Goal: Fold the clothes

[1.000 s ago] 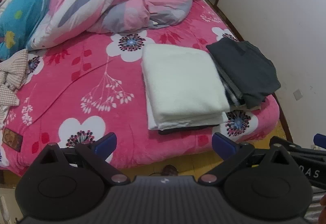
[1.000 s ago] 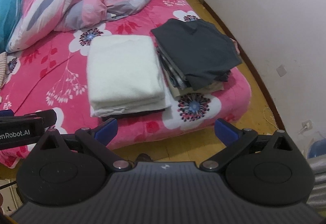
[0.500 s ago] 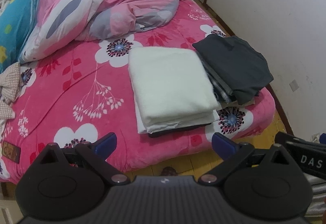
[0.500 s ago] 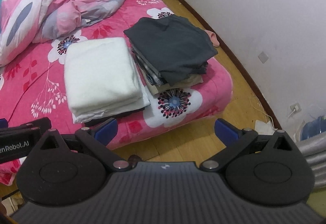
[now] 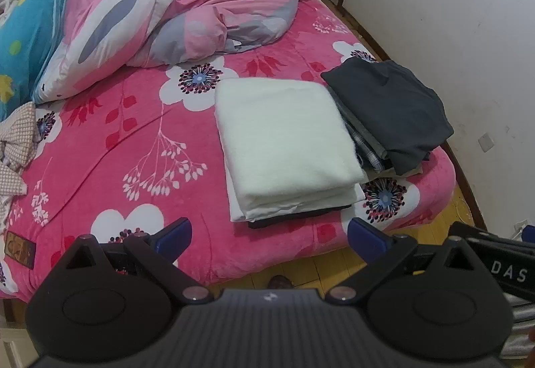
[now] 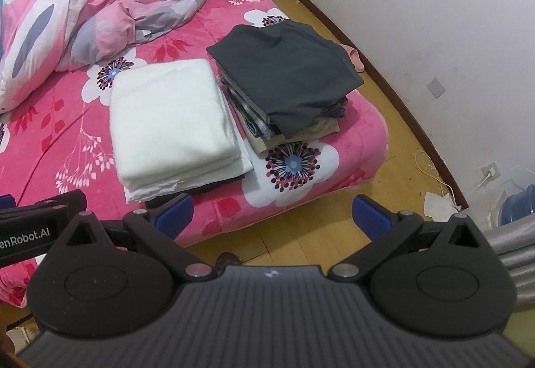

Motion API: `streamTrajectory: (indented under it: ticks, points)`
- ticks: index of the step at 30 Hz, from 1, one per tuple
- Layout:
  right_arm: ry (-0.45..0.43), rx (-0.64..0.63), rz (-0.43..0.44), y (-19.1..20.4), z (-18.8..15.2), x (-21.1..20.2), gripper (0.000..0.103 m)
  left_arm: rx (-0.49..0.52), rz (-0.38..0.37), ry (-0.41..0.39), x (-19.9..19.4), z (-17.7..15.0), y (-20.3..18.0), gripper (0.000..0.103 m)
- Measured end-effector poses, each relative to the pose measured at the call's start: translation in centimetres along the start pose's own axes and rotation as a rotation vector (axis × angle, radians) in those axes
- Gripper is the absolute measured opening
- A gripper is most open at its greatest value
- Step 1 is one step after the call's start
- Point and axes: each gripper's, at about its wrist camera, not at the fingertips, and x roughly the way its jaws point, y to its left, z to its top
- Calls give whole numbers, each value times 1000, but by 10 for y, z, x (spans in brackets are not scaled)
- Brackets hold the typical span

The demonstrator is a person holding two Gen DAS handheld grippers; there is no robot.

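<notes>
**Operator:** State tong condition and the location of the work items.

**Technician:** Left tongs [image 5: 269,239] and right tongs [image 6: 272,210] both stand wide apart and hold nothing. They hang off the foot of the bed [image 5: 110,140], over the wooden floor [image 6: 321,227]. Two folded stacks lie side by side near the foot corner: the white folded stack [image 5: 284,147] and the dark folded stack [image 5: 391,107], touching along one edge. The one loose item visible is the checked garment [image 5: 18,147], crumpled at the bed's left edge.

**Operator:** Which relation governs the next move?

**Technician:** Judged from the frames, the checked garment lies forward and far to the left of both tongs. The left tongs are nearer. Its long axis cannot be determined; it is bunched and cut off by the frame edge.
</notes>
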Motion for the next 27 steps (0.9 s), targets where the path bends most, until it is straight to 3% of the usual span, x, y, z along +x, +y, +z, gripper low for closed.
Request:
streamTrajectory:
  ticks: [27]
  points:
    - [28,-10,26,-3,3,9,101,-30,36,6,3,0,0,100]
